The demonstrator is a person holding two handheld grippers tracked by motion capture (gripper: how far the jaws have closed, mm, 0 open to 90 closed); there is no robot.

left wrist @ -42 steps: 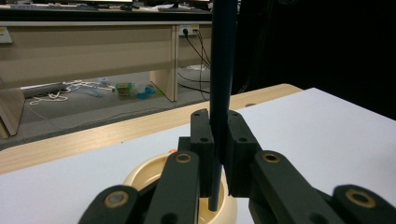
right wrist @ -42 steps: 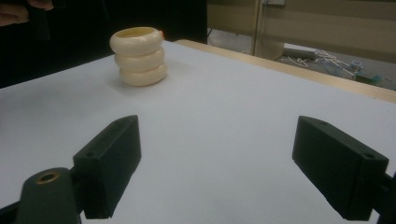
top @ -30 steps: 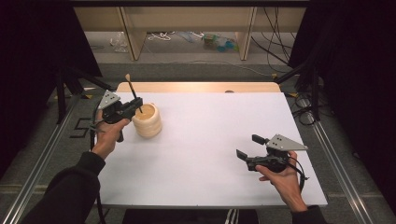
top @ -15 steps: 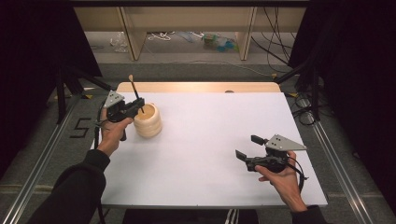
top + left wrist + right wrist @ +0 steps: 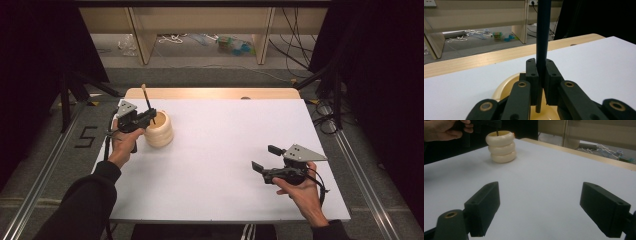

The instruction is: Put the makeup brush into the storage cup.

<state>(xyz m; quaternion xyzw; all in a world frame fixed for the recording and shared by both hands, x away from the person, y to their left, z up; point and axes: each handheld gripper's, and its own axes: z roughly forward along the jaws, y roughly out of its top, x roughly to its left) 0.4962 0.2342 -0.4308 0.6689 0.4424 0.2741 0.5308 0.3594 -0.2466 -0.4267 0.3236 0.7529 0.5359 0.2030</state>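
A cream ribbed holder point(image 5: 160, 132) stands on the white table top point(image 5: 225, 150) at the back left. My left gripper point(image 5: 150, 118) hovers right over it, shut on a thin dark stick point(image 5: 146, 102) held nearly upright. In the left gripper view the stick point(image 5: 543, 30) is clamped between the pads, and its lower end hangs in the mouth of the holder point(image 5: 504, 87). My right gripper point(image 5: 266, 158) rests low at the front right, open, with nothing between its fingers. The right gripper view looks past the right gripper point(image 5: 549, 207) to the holder point(image 5: 501, 146) and the other hand point(image 5: 444, 130).
A wooden strip point(image 5: 210, 93) runs along the table's far edge. Beyond it are shelf legs point(image 5: 142, 37) and loose cables on the floor. Metal rails point(image 5: 47, 170) flank the table on both sides. Wide bare white surface lies between the two hands.
My left gripper has sunk a little and shifted toward the holder, bringing the stick's lower end down into its mouth. The right gripper has stayed put.
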